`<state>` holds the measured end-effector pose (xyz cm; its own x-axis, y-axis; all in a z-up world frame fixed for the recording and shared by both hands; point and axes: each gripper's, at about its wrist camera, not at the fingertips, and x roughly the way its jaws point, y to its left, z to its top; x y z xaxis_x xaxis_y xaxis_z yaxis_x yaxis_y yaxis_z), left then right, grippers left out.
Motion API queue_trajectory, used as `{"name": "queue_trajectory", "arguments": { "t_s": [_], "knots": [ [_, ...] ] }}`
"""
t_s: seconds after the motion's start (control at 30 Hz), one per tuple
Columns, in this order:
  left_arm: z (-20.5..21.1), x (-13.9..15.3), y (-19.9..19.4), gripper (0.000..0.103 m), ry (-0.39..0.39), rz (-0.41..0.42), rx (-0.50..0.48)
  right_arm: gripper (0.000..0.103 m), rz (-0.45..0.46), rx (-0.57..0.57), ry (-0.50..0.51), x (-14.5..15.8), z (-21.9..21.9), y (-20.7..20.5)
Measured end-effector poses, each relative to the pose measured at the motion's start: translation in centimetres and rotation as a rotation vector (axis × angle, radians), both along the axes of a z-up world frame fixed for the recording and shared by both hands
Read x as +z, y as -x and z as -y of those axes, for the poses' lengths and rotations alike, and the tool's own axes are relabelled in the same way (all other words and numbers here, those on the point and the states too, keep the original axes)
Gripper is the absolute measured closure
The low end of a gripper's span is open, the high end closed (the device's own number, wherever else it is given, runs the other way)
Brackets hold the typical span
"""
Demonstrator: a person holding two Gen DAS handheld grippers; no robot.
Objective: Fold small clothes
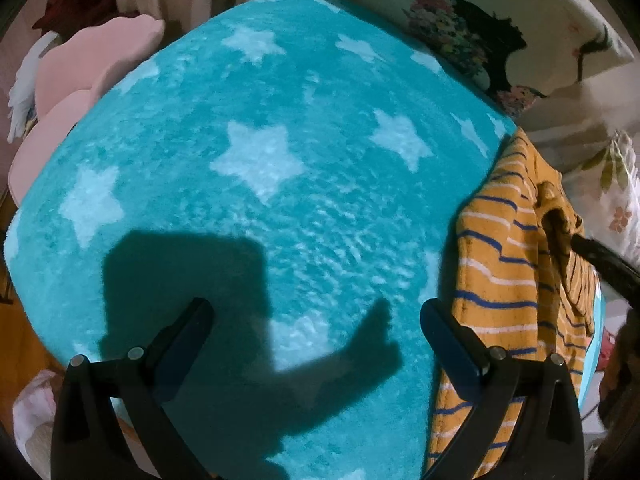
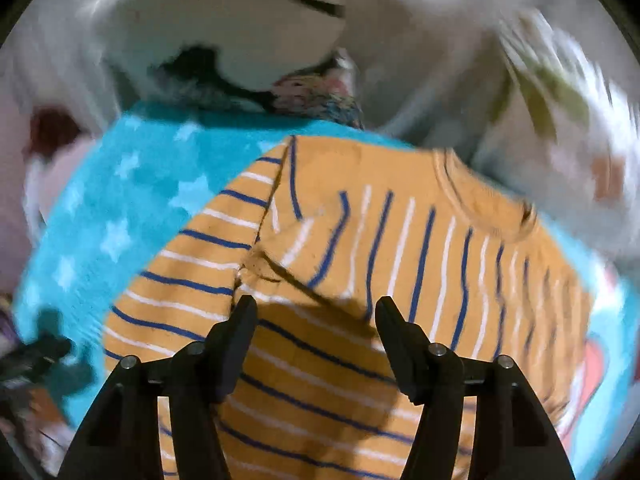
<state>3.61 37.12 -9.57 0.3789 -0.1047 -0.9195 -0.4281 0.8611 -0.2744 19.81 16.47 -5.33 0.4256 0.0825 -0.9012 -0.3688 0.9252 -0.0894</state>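
Observation:
A small orange shirt with blue and white stripes [image 1: 508,280] lies on a teal star-patterned blanket [image 1: 280,160], at its right edge in the left wrist view. My left gripper [image 1: 316,312] is open and empty above the bare blanket, its right finger beside the shirt's edge. In the right wrist view the shirt [image 2: 360,260] fills the middle, partly folded, collar at the far right. My right gripper [image 2: 316,312] is open just above the shirt, holding nothing. The other gripper's dark arm [image 1: 600,256] shows past the shirt. The right wrist view is motion-blurred.
Pink cushions [image 1: 80,92] sit left of the blanket. A floral pillow [image 1: 480,40] and white floral bedding [image 1: 616,184] lie behind and right. Wooden floor [image 1: 24,344] shows at the lower left.

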Motion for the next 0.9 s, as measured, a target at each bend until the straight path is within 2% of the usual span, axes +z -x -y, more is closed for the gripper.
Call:
{"name": "queue_trajectory", "arguments": {
  "t_s": [0.07, 0.1, 0.13, 0.2, 0.33, 0.37, 0.4, 0.47, 0.53, 0.6, 0.7, 0.77, 0.8, 0.87, 0.9],
  "knots": [
    [0.3, 0.1, 0.2, 0.000, -0.002, -0.001, -0.016, 0.039, 0.033, 0.090, 0.279, -1.6, -2.2, -0.2],
    [0.3, 0.1, 0.4, 0.000, -0.004, -0.001, -0.019, 0.039, 0.096, 0.136, 0.462, -2.8, -3.4, -0.3],
    [0.3, 0.1, 0.5, 0.000, -0.006, -0.001, -0.018, 0.039, 0.145, 0.174, 0.541, -3.2, -3.9, -0.1],
    [0.1, 0.0, 0.8, 0.000, -0.003, -0.004, -0.008, 0.039, 0.177, 0.265, 0.609, -3.9, -5.0, 0.1],
    [-0.6, 0.3, 1.4, 0.000, 0.005, 0.003, 0.017, 0.042, 0.203, 0.448, 0.641, -6.2, -7.6, 0.6],
    [-0.6, 0.4, 1.5, 0.000, 0.003, 0.006, 0.019, 0.064, 0.207, 0.472, 0.626, -6.4, -7.9, 0.6],
    [-0.7, 0.5, 1.6, 0.000, 0.001, 0.009, 0.021, 0.085, 0.166, 0.478, 0.576, -6.4, -7.9, 0.1],
    [-0.9, 0.7, 1.8, 0.000, 0.001, 0.013, 0.031, 0.091, 0.100, 0.403, 0.484, -5.2, -6.9, -1.5],
    [-1.3, 0.6, 2.0, 0.000, 0.011, 0.013, 0.048, 0.092, 0.105, 0.264, 0.352, -1.9, -4.7, -3.7],
    [-1.6, 0.6, 2.0, 0.000, 0.020, 0.013, 0.059, 0.092, 0.116, 0.078, 0.146, 2.7, -1.3, -5.9],
    [-1.5, 0.5, 1.8, 0.000, 0.036, 0.013, 0.064, 0.089, 0.196, -0.177, -0.100, 8.6, 3.8, -7.4],
    [-1.1, 0.4, 1.5, 0.000, 0.041, 0.014, 0.057, 0.086, 0.207, -0.258, -0.170, 9.8, 5.2, -7.5],
    [-1.0, 0.5, 1.4, 0.000, 0.043, 0.016, 0.051, 0.081, 0.192, -0.284, -0.187, 9.8, 5.5, -7.6],
    [-0.6, 0.6, 1.1, 0.000, 0.043, 0.022, 0.040, 0.071, 0.077, -0.247, -0.202, 8.0, 4.7, -7.6],
    [-0.5, 0.6, 1.0, 0.000, 0.042, 0.022, 0.038, 0.069, -0.011, -0.197, -0.220, 6.4, 3.7, -7.4]
  ]
}}
